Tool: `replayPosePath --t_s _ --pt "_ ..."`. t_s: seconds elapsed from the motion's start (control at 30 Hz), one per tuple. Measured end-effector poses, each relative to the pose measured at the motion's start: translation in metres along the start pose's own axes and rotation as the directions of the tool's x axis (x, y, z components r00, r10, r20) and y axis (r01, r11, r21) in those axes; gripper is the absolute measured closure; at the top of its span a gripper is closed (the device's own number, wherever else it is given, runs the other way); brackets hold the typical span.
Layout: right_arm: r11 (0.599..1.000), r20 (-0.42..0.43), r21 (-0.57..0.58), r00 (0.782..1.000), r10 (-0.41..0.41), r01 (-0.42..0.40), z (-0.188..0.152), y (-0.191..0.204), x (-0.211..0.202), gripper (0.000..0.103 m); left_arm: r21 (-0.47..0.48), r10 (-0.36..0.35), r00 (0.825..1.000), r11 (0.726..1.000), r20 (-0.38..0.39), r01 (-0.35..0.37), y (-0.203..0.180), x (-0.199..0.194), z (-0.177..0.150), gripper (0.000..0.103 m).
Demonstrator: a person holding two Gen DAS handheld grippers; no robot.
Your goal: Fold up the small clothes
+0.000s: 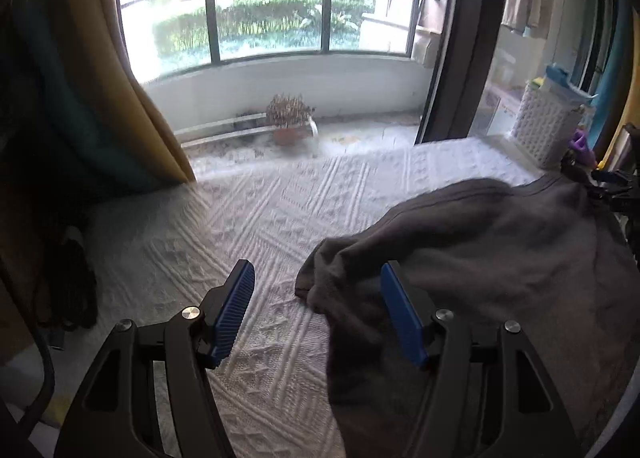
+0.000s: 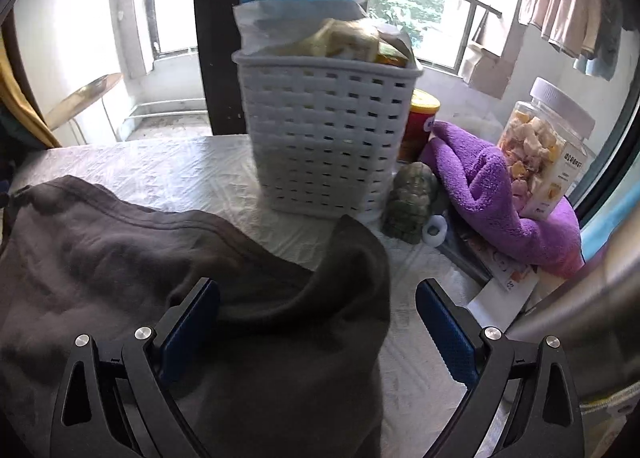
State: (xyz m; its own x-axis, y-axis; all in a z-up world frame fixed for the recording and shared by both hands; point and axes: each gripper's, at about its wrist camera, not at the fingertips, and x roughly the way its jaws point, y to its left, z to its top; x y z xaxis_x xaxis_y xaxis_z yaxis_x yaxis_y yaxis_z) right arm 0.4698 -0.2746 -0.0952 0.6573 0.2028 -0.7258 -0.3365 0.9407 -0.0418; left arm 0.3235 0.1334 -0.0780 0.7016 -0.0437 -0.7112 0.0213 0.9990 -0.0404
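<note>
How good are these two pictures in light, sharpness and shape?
Left wrist view: the window is overexposed, the curtain side is very dark, and the railing bends from fisheye distortion. Right wrist view: the white basket and dark grey garment look slightly blurred, with bright glare behind.
</note>
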Motion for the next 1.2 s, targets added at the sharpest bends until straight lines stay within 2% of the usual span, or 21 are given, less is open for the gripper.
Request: replayPosePath --t_s 0.2,0.4,0.57,0.63,0.8,1.0,1.13,1.2 --pt "0.999 0.005 -0.018 0.999 0.041 -0.041 -0.006 0.020 -0.025 0.004 -0.013 -0.020 0.998 1.000 0.056 0.021 -0.006 -0.037 -0.004 0.037" --pt "0.998 0.008 -0.022 0.998 0.061 -0.060 -0.037 0.043 -0.059 0.004 -0.031 -0.037 0.999 0.999 0.021 0.038 -0.010 -0.062 -0.033 0.037" --pt "1.000 0.037 -0.022 0.999 -0.010 0.011 -0.071 0.053 -0.088 0.004 -0.062 -0.072 0.997 0.996 -0.002 0.071 -0.013 -0.088 -0.069 0.030" --pt "1.000 0.035 -0.013 0.999 -0.012 0.013 -0.082 0.055 -0.096 0.004 -0.077 -0.095 0.995 0.993 -0.009 0.094 -0.015 -0.097 -0.082 0.030" --pt "0.999 0.045 0.033 0.999 -0.019 0.017 -0.110 0.054 -0.120 0.004 -0.118 -0.132 0.991 0.985 -0.031 0.127 -0.023 -0.105 -0.110 0.030" --pt "0.996 0.058 0.089 0.998 -0.030 0.025 -0.149 0.045 -0.154 0.004 -0.125 -0.178 0.982 0.978 -0.067 0.169 -0.038 -0.110 -0.134 0.030" --pt "0.984 0.065 0.172 0.997 -0.048 0.036 -0.181 0.028 -0.177 0.004 -0.113 -0.133 0.982 0.987 -0.136 0.118 -0.040 -0.105 -0.146 0.030" --pt "0.977 0.064 0.210 0.997 -0.045 0.030 -0.193 0.019 -0.184 0.004 -0.113 -0.126 0.983 0.987 -0.133 0.111 -0.039 -0.108 -0.153 0.030"
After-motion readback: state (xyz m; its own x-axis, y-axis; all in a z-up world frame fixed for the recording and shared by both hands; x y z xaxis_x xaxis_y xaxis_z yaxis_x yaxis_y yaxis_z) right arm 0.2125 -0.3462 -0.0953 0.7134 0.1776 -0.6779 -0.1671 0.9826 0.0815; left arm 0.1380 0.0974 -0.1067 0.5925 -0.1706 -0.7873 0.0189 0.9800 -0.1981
